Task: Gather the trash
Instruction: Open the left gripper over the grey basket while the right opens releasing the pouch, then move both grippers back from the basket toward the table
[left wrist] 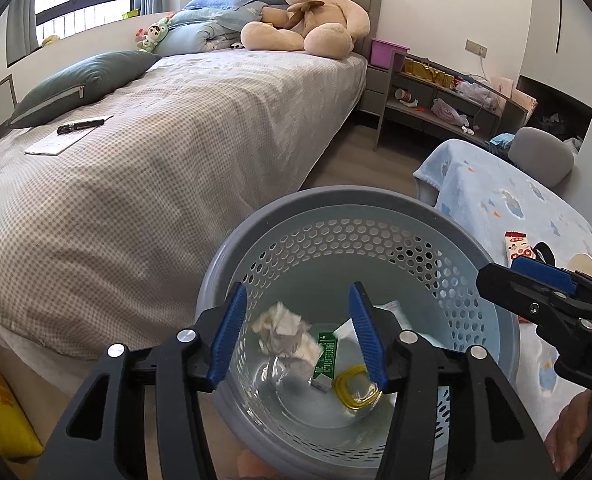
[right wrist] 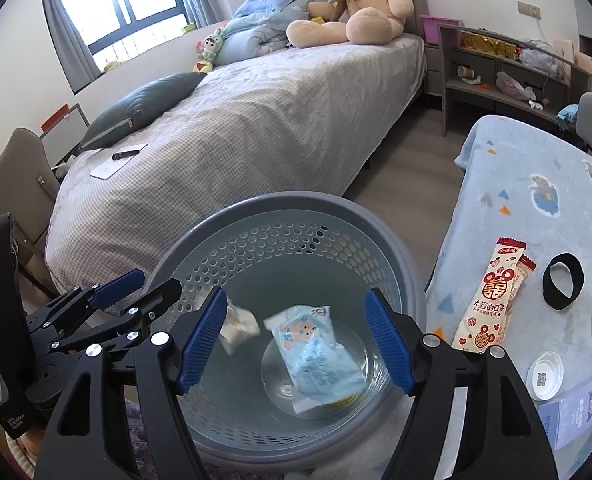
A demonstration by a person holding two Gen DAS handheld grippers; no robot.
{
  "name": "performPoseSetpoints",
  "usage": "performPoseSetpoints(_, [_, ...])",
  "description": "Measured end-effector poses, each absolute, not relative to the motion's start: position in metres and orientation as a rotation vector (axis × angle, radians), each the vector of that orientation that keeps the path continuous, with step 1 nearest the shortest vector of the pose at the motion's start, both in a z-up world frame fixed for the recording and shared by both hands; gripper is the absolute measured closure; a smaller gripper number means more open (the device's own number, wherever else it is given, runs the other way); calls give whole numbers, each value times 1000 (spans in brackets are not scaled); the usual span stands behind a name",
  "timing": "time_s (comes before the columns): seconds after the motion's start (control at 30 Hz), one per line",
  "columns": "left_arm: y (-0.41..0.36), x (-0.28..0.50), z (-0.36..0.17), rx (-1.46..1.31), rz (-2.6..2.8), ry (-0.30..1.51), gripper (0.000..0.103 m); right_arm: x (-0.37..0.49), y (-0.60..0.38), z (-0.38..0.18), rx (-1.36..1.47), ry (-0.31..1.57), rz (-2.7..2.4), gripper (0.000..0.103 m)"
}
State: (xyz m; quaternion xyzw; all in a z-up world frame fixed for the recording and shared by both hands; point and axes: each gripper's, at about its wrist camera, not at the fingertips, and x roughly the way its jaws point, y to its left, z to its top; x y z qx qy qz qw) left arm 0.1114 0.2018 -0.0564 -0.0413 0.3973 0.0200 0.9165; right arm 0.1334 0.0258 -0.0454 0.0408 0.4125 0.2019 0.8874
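Bed with grey checked cover (left wrist: 168, 168) fills the left of the room; large beige teddy bear (left wrist: 312, 12) sits at its headboard, dark green pillow (left wrist: 80, 84) nearer the foot. To the right, table under a pale blue printed blanket (right wrist: 536, 200).

Round grey plastic wastebasket with perforated wall (left wrist: 376, 248) stands on the floor between bed and table. Inside it: crumpled white tissue wad (left wrist: 284, 332), pale blue wet-wipe packet (right wrist: 316, 356), small green carton (left wrist: 326, 356), yellow loop (left wrist: 354, 386).

Left gripper (left wrist: 296, 336) hangs above the basket mouth, jaws apart, nothing between the blue pads. Right gripper (right wrist: 296, 336) likewise over the basket, jaws wide, empty.

On the blanket: red-and-white snack wrapper (right wrist: 492, 300), black elastic band (right wrist: 564, 286), white cap (right wrist: 544, 376).
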Motion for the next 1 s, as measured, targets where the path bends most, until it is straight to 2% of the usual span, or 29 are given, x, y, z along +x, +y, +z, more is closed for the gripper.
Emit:
performPoseSetpoints(0.63, [204, 112, -61, -92, 56, 829, 43, 129, 25, -54, 89, 881, 405, 33])
performPoseSetpoints(1.0, [201, 112, -64, -85, 49, 837, 42, 122, 21, -54, 90, 878, 394, 31])
